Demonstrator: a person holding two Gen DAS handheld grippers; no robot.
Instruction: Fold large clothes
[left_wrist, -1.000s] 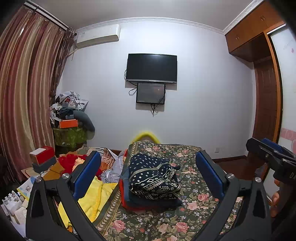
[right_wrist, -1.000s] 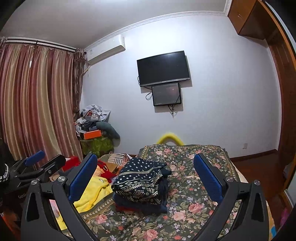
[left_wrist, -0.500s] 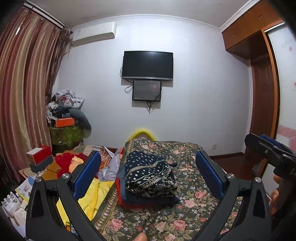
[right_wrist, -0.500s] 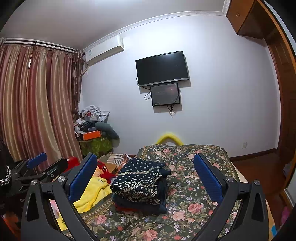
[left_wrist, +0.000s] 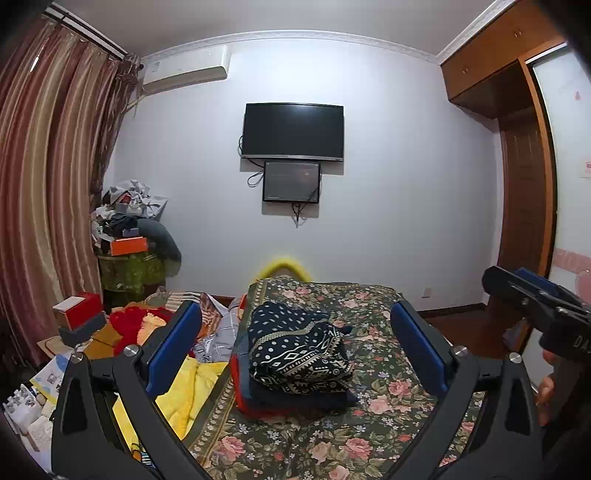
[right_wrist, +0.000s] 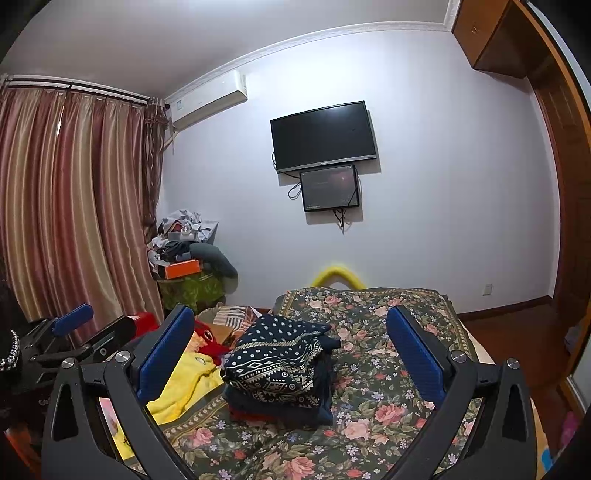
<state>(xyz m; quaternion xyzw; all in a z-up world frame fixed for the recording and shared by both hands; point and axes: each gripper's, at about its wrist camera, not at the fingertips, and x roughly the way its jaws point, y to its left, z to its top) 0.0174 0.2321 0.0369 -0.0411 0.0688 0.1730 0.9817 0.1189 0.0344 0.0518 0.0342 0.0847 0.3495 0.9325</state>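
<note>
Both tongs, left (left_wrist: 295, 350) and right (right_wrist: 291, 350), gaping, empty above folded clothes stack (left_wrist: 295, 354).

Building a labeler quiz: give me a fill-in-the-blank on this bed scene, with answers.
1. The dotted navy garment lies on ____ of the folded stack.
2. Both the left hand-held gripper and the right hand-held gripper are ____ and hold nothing.
3. The yellow cloth lies to the ____ of the stack.

Answers: top; open; left
</note>
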